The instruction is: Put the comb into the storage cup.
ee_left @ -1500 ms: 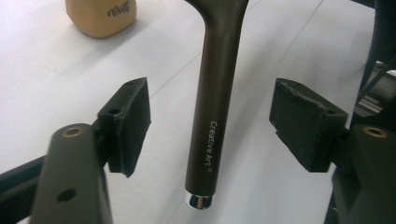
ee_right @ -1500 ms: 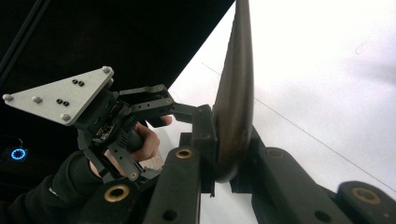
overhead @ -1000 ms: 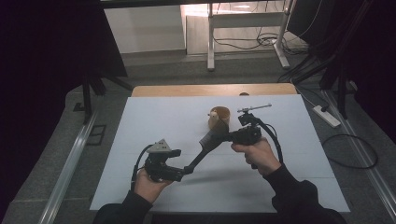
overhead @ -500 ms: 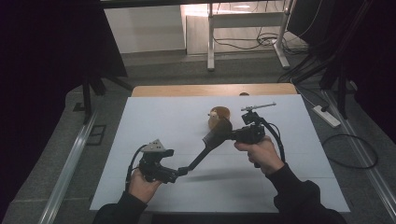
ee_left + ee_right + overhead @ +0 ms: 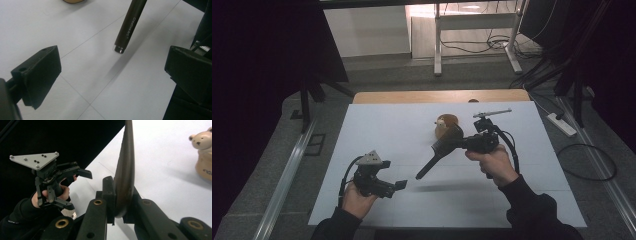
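Above the white table (image 5: pixel 377 125), right tongs (image 5: pixel 460 142) clamp a dark brush (image 5: pixel 438 154), bristles hidden; left tongs (image 5: pixel 398 186) have just opened wide, empty.

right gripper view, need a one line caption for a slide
Right gripper clamped on a dark wooden brush, left gripper open beyond it, bear figurine on the white table.

Worktop (image 5: pixel 377 125): white sheet ruled with thin lines, wooden edge at the far side.
Floor (image 5: pixel 412 75): grey carpet, cables trailing at the far right.
Power strip (image 5: pixel 561 125): white, on the floor right.
Far frame (image 5: pixel 438 45): white metal legs.
Light: dim, brighter beyond.
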Action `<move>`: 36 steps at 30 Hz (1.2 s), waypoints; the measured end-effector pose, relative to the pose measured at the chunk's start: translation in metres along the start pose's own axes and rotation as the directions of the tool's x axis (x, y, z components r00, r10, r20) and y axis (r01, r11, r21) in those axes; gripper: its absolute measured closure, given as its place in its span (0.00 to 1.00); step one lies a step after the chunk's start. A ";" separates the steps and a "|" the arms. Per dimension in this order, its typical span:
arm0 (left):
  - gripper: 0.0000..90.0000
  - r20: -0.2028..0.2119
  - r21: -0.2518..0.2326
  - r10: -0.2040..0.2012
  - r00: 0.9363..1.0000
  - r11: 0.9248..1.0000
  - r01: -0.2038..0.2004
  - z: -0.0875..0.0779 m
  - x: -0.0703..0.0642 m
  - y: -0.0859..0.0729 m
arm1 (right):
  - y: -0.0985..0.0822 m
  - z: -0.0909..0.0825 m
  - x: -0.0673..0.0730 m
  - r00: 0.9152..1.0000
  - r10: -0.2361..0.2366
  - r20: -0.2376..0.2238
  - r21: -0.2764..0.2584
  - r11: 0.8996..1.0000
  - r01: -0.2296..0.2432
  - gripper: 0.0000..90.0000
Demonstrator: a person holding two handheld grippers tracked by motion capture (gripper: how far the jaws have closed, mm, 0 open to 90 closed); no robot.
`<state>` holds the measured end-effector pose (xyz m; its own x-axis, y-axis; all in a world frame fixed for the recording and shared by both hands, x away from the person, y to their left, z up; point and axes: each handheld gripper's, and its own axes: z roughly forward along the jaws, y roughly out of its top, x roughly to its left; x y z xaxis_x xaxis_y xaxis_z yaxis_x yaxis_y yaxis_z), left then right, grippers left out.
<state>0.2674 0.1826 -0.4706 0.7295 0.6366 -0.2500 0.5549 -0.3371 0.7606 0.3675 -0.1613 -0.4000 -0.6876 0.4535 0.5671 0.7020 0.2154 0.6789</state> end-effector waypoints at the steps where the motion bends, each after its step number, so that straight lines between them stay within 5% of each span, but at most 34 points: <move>1: 0.01 0.001 -0.004 -0.003 1.000 1.000 0.003 -0.001 0.001 -0.001 | 0.000 -0.001 0.000 1.000 0.001 0.001 -0.002 1.000 -0.001 0.94; 36: 0.01 -0.037 -0.034 -0.076 0.996 0.997 0.074 -0.035 0.012 -0.032 | 0.012 -0.034 -0.016 0.996 0.012 0.089 -0.102 0.995 -0.003 0.94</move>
<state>0.2442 0.2250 -0.4771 0.6703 0.6853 -0.2848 0.5936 -0.2649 0.7599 0.3804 -0.1951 -0.3855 -0.6595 0.5314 0.5316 0.6815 0.1244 0.7211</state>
